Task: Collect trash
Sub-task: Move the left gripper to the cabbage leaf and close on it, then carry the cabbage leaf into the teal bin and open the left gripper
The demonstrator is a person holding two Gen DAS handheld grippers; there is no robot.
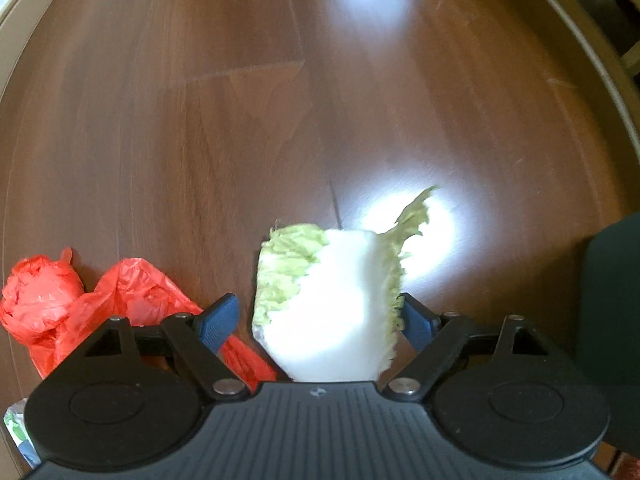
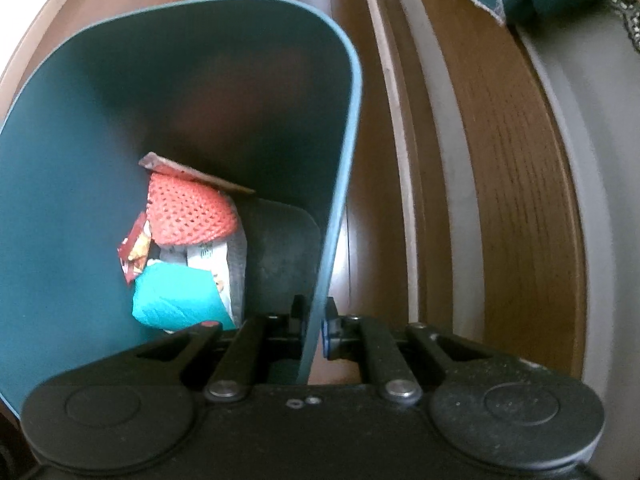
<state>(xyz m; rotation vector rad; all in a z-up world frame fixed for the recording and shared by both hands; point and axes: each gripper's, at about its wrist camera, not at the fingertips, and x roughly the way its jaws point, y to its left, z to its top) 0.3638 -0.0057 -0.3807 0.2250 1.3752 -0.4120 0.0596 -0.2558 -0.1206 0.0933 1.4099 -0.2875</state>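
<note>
the left gripper (image 1: 318, 316) points steeply down at the brown wooden floor (image 1: 240, 120), its blue-padded fingers (image 1: 218, 322) spread wide apart. a cabbage leaf (image 1: 328, 304), white at the stalk and pale green at the frilled edges, lies between them at about 6 o'clock in the left wrist view. the right-hand pad sits just at the leaf's ragged edge and the other pad stands clear of it, so nothing is pinched. whether the leaf rests flat on the floor cannot be told. a crumpled red plastic bag (image 1: 80, 304) lies on the floor at about 8 o'clock, its tail running under the left-hand finger. a small printed wrapper (image 1: 18, 428) shows at the far lower left edge.

the right gripper (image 2: 314, 320) has its fingers drawn together and clamped on the thin rim of a teal trash bin (image 2: 80, 160), one finger inside the wall and one outside. inside the bin, around 7 o'clock of the right wrist view, sit a red foam net (image 2: 188, 212), a teal paper scrap (image 2: 176, 300), a white packet (image 2: 208, 256) and a red snack wrapper (image 2: 134, 252). pale baseboard (image 2: 404, 160) runs along at 3 o'clock.
</note>
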